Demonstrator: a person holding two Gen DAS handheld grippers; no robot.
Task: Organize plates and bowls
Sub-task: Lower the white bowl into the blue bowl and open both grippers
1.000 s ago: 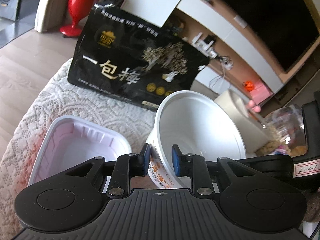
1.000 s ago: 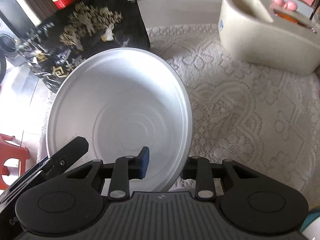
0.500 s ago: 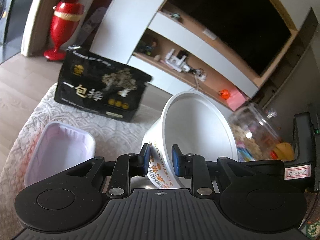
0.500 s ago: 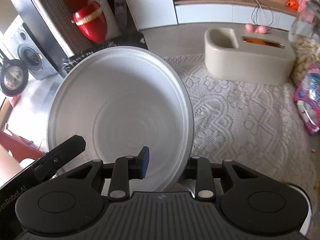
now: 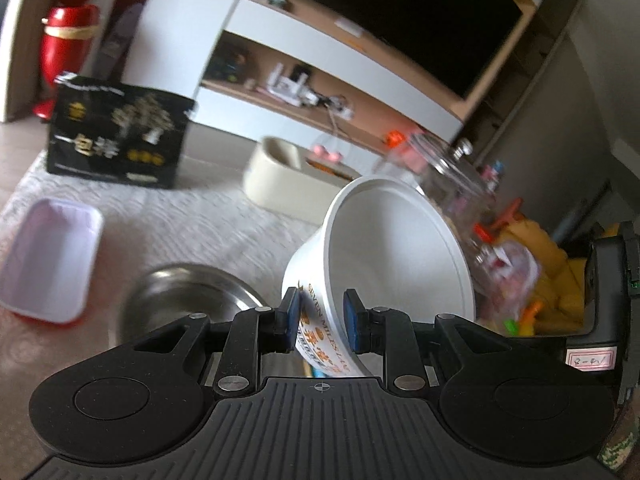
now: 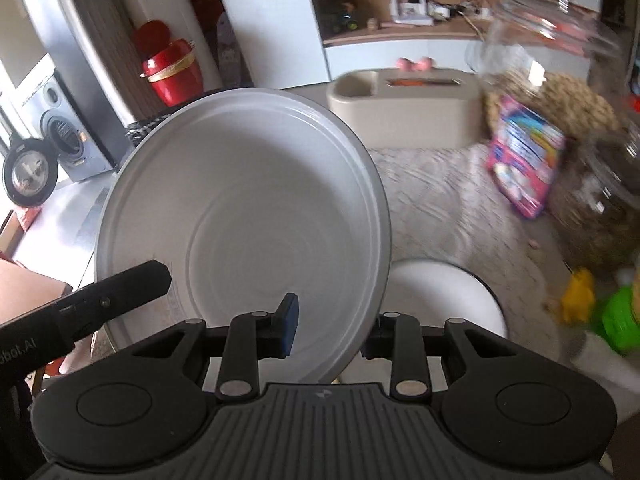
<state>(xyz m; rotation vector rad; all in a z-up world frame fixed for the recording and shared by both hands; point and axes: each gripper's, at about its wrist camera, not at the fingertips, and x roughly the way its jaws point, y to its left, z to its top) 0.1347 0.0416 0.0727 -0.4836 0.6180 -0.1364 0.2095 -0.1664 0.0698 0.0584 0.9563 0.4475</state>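
My left gripper [image 5: 321, 322] is shut on the wall of a white paper bowl [image 5: 394, 248] with printed sides, held tilted above the table. A steel bowl [image 5: 180, 300] sits on the lace cloth just left of it. A white plastic tray [image 5: 48, 256] lies further left. My right gripper [image 6: 332, 330] is shut on the rim of a white plastic bowl [image 6: 244, 232], held tilted up off the table. A white round dish [image 6: 444, 300] sits on the cloth below and right of it.
A black bag [image 5: 116, 136] and a cream tissue box [image 5: 288, 172] stand at the back. Glass jars [image 6: 596, 152], a pink packet [image 6: 524, 160] and yellow and green items [image 6: 616, 308] crowd the right side. The other gripper's body [image 6: 80, 308] shows at left.
Both grippers have lifted and pulled back toward the near edge with their bowls. The steel bowl and the white round dish have come into view below them.
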